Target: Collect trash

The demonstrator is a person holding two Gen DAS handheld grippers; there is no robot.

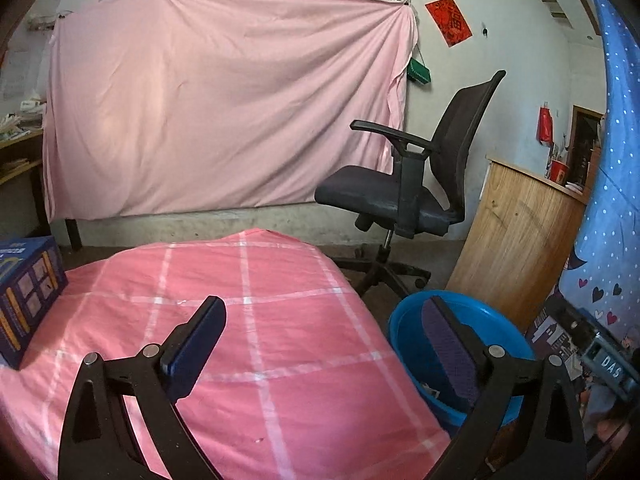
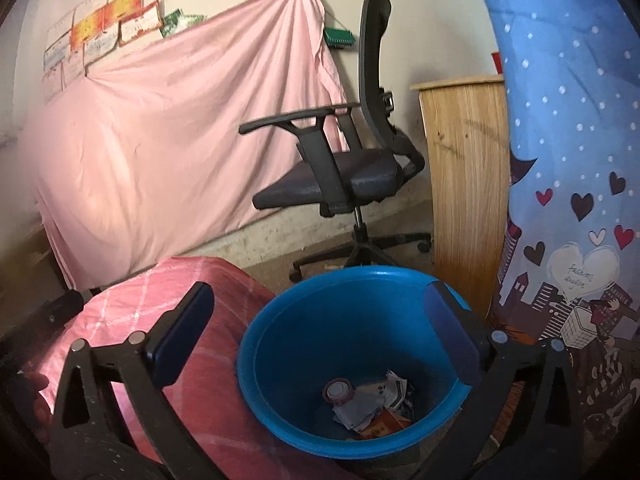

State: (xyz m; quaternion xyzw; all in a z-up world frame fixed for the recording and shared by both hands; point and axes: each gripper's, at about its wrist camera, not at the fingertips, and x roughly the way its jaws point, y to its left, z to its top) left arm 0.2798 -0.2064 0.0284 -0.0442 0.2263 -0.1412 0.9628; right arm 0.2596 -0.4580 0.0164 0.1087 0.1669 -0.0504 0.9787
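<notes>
While both my grippers stand spread wide and empty, the right gripper (image 2: 320, 344) hangs directly over the round blue plastic bin (image 2: 280, 432), where crumpled paper trash (image 2: 372, 400) lies. My left gripper (image 1: 328, 344) hovers over the pink checked bedcover (image 1: 248, 320), bin (image 1: 404, 320) to its right.

A lived-in home bedroom: pink checked bedcover (image 1: 248, 320), black mesh office chair (image 1: 432, 176), blue heart-print curtain (image 2: 568, 120), certificates pinned on wall (image 2: 104, 36).
</notes>
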